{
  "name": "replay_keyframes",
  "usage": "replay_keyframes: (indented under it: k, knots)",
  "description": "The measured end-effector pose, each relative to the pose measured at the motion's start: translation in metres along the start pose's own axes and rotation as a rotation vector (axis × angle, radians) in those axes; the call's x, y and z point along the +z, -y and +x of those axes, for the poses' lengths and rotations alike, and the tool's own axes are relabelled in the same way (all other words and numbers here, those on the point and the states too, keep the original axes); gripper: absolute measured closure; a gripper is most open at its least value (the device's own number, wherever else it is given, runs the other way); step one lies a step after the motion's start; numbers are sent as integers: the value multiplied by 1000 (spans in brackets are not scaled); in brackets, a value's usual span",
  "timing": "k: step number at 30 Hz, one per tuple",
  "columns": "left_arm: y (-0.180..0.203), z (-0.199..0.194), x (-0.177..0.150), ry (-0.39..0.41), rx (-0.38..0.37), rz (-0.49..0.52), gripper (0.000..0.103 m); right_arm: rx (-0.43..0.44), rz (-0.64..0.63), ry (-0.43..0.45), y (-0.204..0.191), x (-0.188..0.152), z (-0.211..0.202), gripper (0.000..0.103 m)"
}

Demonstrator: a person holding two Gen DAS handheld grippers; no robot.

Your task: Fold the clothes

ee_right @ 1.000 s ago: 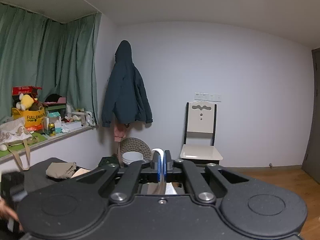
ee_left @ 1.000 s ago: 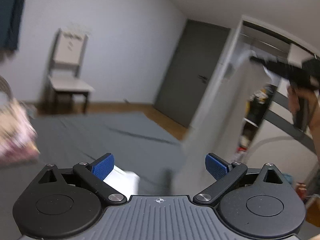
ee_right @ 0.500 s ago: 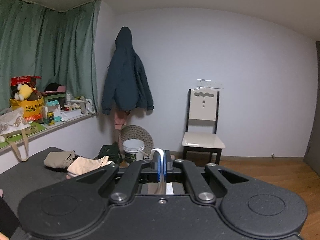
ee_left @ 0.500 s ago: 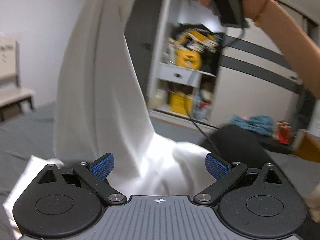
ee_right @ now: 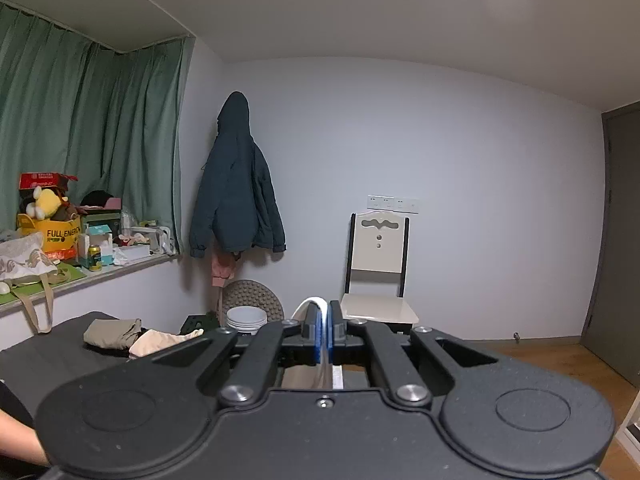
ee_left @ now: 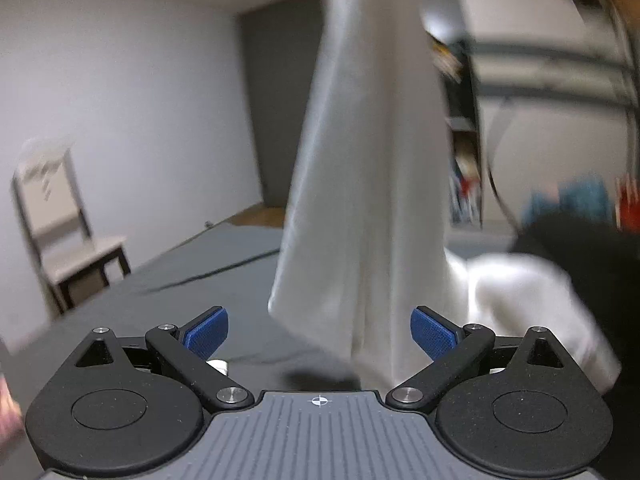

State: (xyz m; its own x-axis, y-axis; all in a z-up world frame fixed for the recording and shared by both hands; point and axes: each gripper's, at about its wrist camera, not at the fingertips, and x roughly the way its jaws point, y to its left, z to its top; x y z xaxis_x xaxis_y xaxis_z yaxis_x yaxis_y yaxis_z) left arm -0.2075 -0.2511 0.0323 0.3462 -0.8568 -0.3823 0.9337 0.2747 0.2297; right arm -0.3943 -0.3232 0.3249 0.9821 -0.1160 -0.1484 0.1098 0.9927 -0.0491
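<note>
Above the bed [ee_left: 200, 264], white garment [ee_left: 372, 184] hangs lengthwise, top edge pinched in right gripper [ee_right: 324, 334], fingers pressed together on the fabric. Lower hem drapes between spread fingers of left gripper [ee_left: 320, 332], not gripped. Risk: hem swinging clear as left closes, or thin pinch slipping under garment's weight.

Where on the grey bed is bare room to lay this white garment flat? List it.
Free: grey bed cover left of the hanging white garment, toward the chair. Crowded: far corner with the folded clothes and the bunched garment end to the right.
</note>
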Motion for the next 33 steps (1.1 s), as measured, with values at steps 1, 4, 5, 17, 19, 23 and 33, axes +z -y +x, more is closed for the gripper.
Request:
replay_keyframes:
  k: [1,4,5,17,19,23,33]
  knots:
    - [12,9,0,-10,15,57,5,-1,1,1,0,1,-1,99]
    - [33,30,0,-7,109,149,5,19,24,19,2,7,-9,99]
    - [33,38,2,-3,154,174,5,29,34,27,1,9,-12,99]
    - [11,33,0,128,51,317,5,106,-13,48,-33,22,-30,99]
    - [16,35,0,132,44,287,5,113,-15,44,-37,24,-28,99]
    - [26,45,-3,131,64,165,5,109,-24,49,-45,29,-32,99]
    - [22,54,-6,170,79,-197,5,125,-57,37,-66,35,-36,99]
